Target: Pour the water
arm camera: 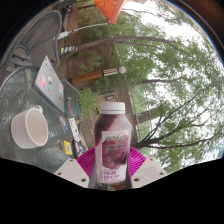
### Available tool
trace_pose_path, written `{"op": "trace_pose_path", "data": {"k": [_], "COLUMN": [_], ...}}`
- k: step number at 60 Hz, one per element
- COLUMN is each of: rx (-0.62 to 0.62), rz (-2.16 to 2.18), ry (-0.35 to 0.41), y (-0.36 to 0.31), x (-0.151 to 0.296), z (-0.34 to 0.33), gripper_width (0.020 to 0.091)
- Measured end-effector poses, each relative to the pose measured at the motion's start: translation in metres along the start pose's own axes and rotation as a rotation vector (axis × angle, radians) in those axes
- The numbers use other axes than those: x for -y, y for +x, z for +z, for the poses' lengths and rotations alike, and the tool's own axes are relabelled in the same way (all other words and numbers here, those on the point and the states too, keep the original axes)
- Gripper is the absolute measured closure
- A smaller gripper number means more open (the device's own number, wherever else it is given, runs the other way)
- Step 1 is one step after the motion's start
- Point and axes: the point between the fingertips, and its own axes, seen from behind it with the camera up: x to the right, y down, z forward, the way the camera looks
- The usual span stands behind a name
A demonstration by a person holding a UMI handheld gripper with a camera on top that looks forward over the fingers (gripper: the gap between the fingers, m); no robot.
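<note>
A small bottle with a white cap and a purple label stands upright between my gripper's magenta pads, which press against its sides. It is held up in the air, level with the table's edge. A white cup sits on the glass table to the left of the bottle, apart from it.
On the table beyond the cup lie a flat grey box and some small items near the edge. Trees, a fence and a red structure fill the background to the right.
</note>
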Motion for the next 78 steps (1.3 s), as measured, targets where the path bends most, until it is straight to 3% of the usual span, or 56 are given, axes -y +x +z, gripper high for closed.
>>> {"op": "trace_pose_path", "data": {"k": [10, 16, 25, 35, 40, 45, 56, 59, 66, 78], "rx": [0.273, 0.4, 0.418, 0.463, 0.48, 0.488, 0.575, 0.583, 0.554, 0.437], "rz": [1.102, 1.4, 1.372, 1.331, 1.285, 1.242, 1.296, 1.308, 1.299, 1.297], "ry": [-0.105, -0.205, -0.302, -0.303, -0.295, -0.338, -0.444, -0.474, -0.458, -0.403], "y": [-0.09, -0.153, -0.202, -0.213, -0.217, -0.223, -0.241, -0.245, -0.24, -0.204], "x": [-0.031, -0.051, -0.09, -0.089, -0.089, -0.094, -0.099, -0.101, -0.108, -0.108], "z": [-0.013, -0.015, -0.011, -0.013, -0.02, -0.028, -0.044, -0.047, -0.058, -0.104], "gripper_width": [0.0683, 0.0684, 0.0682, 0.0673, 0.0595, 0.0525, 0.05, 0.0449, 0.0258, 0.0267]}}
